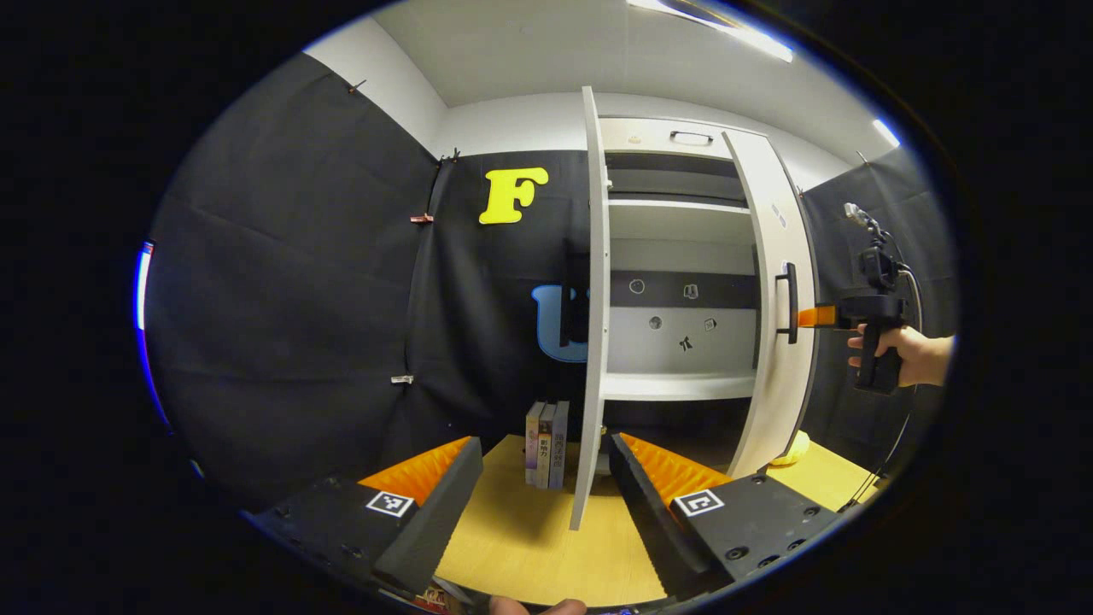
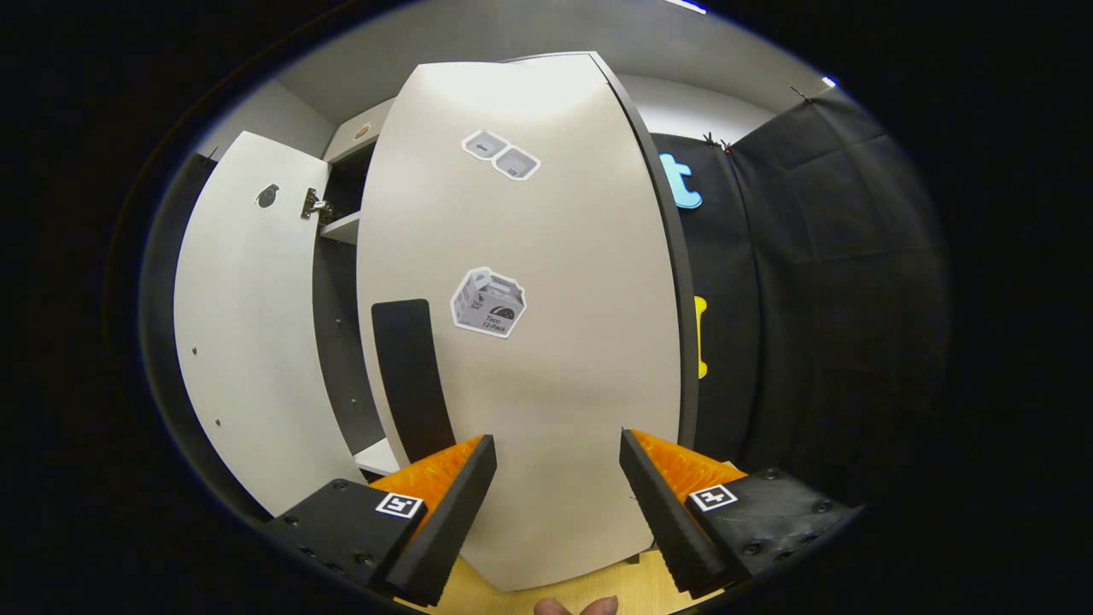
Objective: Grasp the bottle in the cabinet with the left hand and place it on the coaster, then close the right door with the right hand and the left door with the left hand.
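My right gripper (image 2: 555, 478), jaws wide and empty, faces the right door (image 2: 546, 342); left gripper (image 1: 546, 487) hangs open before the left door (image 1: 593, 342).

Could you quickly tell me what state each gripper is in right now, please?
Left gripper: jaws open, holding nothing.
Right gripper: jaws open, empty, facing the right door.

Doors ajar, a gap between them

The left door (image 1: 592, 342) stands edge-on ahead of the left gripper (image 1: 546, 504), books (image 1: 547, 444) just beside its foot on the tabletop (image 1: 529, 547); the right door (image 2: 546, 342) fills the way before the right gripper (image 2: 555, 504), fingers spread.
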